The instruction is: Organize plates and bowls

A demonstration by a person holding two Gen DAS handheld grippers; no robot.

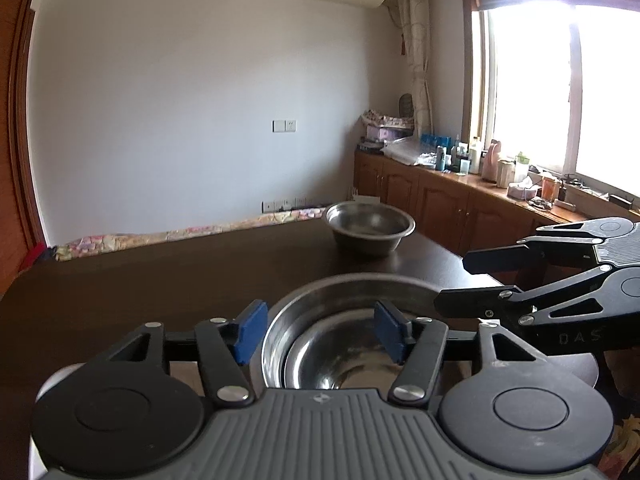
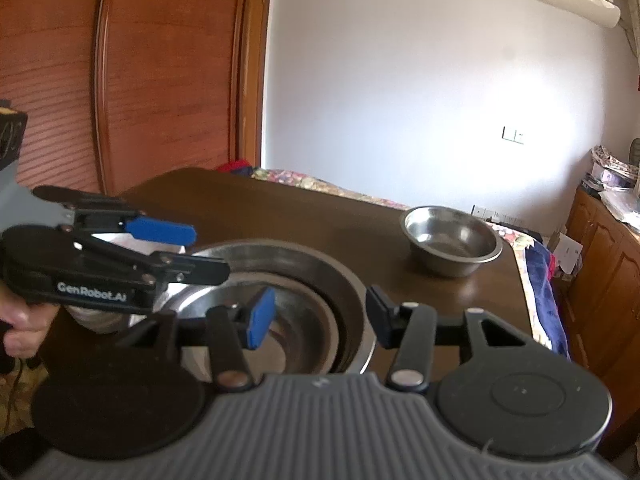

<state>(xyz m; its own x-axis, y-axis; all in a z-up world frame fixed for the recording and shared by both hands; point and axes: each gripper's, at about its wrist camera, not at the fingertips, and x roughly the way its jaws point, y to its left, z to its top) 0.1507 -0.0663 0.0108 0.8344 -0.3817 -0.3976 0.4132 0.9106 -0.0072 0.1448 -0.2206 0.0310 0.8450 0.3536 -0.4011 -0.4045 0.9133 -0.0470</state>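
Note:
A stack of nested steel bowls sits at the near edge of the dark wooden table; it also shows in the right wrist view. My left gripper is open, its blue pads straddling the stack's left rim. My right gripper is open, its fingers straddling the stack's right rim; it shows in the left wrist view at the right. The left gripper shows in the right wrist view over the stack's left side. A single steel bowl stands farther back on the table.
A white cloth or dish lies under the left gripper beside the stack. Wooden cabinets with bottles run along the right under the window. A floral quilt lies beyond the table's far edge. A wooden wardrobe stands at left.

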